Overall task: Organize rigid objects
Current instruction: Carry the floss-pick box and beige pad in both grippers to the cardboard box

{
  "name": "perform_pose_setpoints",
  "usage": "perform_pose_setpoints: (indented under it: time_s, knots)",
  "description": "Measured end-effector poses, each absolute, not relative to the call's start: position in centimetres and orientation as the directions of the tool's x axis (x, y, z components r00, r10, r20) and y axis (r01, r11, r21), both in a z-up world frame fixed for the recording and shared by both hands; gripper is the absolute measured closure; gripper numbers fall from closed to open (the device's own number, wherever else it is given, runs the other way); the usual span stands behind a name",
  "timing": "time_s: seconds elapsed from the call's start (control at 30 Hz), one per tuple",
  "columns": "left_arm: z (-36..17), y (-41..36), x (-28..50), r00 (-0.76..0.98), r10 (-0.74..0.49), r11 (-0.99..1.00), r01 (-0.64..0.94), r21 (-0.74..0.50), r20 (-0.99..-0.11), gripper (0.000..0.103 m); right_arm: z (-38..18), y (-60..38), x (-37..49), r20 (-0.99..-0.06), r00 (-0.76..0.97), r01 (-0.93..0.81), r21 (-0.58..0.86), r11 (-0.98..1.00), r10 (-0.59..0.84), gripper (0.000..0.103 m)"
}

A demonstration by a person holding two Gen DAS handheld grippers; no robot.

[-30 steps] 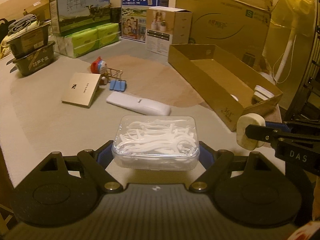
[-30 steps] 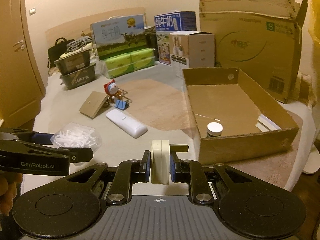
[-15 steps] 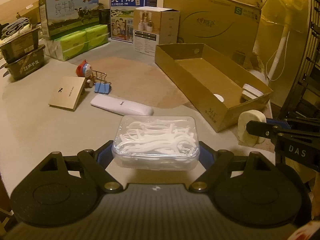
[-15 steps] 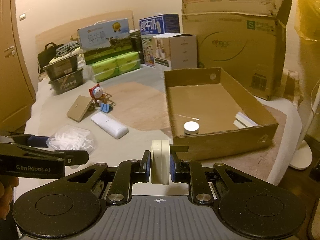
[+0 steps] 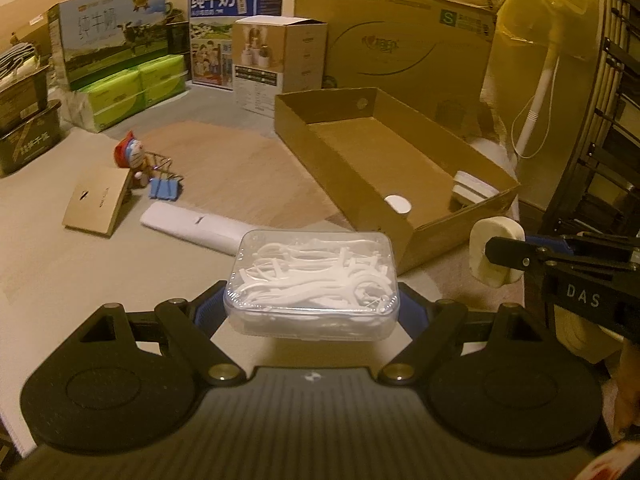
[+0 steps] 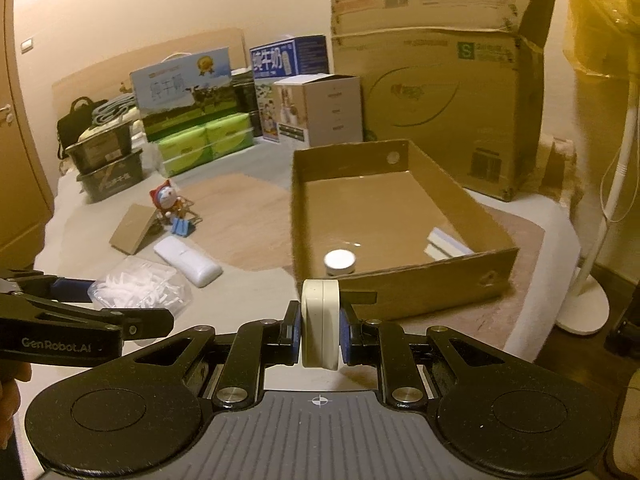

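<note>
My left gripper is shut on a clear plastic box of white floss picks, held above the grey table. My right gripper is shut on a flat cream-white case, standing on edge between the pads. Both hang just in front of the near wall of an open shallow cardboard box. Inside it sit a small white-lidded jar and a flat white pack. In the left wrist view the right gripper and the cream case show at the right edge.
On the table left of the box lie a white remote-shaped case, a tan card box, blue binder clips and a small blue cat figure. Milk cartons, tissue packs and large cardboard boxes line the back. A fan stand stands at right.
Both grippers moved right, toward the open cardboard box, each keeping its object. The box now lies nearer the middle of both views and the loose items have slid left.
</note>
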State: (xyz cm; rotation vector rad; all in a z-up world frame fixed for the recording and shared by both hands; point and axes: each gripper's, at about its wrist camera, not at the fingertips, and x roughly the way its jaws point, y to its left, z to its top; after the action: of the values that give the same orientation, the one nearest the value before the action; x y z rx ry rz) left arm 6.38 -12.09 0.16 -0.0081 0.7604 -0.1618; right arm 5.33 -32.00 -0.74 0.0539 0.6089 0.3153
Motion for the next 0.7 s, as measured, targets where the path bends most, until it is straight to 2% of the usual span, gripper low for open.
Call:
perform_pose_setpoints:
  time_s: [0.7]
  knots:
    - [1.7,-18.8,13.8,0.731,-0.22,0.969,0.241,-0.057,-0.646,0.019,1.0,-37.1,11.5,-0.52,0.807,-0.257,0.114,0.96,0.278,0.084]
